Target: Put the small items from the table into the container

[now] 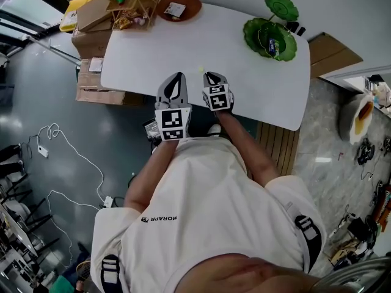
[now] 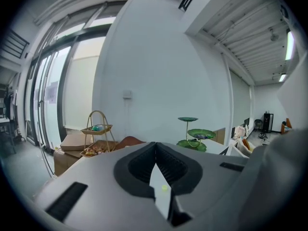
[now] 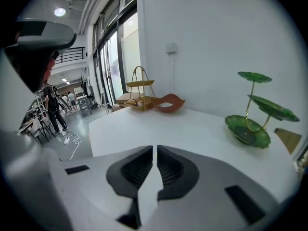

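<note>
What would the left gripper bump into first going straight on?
Probably the white table, close to the tiny yellow-green piece lying just ahead of the left gripper; depth is hard to judge.

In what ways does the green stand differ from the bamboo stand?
The green stand has round leaf-shaped dishes; the bamboo stand has square trays under an arched handle. The green stand sits on the table's far right corner; the bamboo stand is by its far left, seemingly on boxes. Both are tiered and hold small items.
</note>
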`<state>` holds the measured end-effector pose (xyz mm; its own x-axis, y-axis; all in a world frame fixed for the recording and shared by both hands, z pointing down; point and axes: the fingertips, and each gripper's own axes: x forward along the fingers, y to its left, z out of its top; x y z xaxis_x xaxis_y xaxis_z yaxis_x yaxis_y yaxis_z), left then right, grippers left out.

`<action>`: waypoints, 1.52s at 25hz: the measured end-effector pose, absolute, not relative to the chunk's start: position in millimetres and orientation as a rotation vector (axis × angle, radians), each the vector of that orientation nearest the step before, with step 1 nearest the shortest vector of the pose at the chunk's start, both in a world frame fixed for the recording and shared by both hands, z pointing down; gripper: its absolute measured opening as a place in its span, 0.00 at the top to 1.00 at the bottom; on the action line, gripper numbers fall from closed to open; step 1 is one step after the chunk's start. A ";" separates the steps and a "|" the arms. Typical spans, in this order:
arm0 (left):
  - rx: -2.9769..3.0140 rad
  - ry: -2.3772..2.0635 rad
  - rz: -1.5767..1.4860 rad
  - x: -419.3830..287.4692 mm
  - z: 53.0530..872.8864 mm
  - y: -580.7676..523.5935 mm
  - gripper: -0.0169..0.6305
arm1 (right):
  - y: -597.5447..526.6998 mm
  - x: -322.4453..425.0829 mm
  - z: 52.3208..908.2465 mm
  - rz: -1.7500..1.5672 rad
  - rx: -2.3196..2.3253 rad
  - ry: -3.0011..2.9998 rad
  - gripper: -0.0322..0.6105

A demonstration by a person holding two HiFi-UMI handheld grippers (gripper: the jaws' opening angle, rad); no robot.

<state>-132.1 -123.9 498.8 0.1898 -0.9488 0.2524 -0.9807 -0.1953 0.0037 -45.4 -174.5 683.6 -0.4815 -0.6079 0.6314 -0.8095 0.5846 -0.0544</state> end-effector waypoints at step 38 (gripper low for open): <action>2.199 -1.932 0.350 -166.0 515.4 -123.0 0.97 | -215.8 -70.1 777.5 0.393 0.759 -2.136 0.72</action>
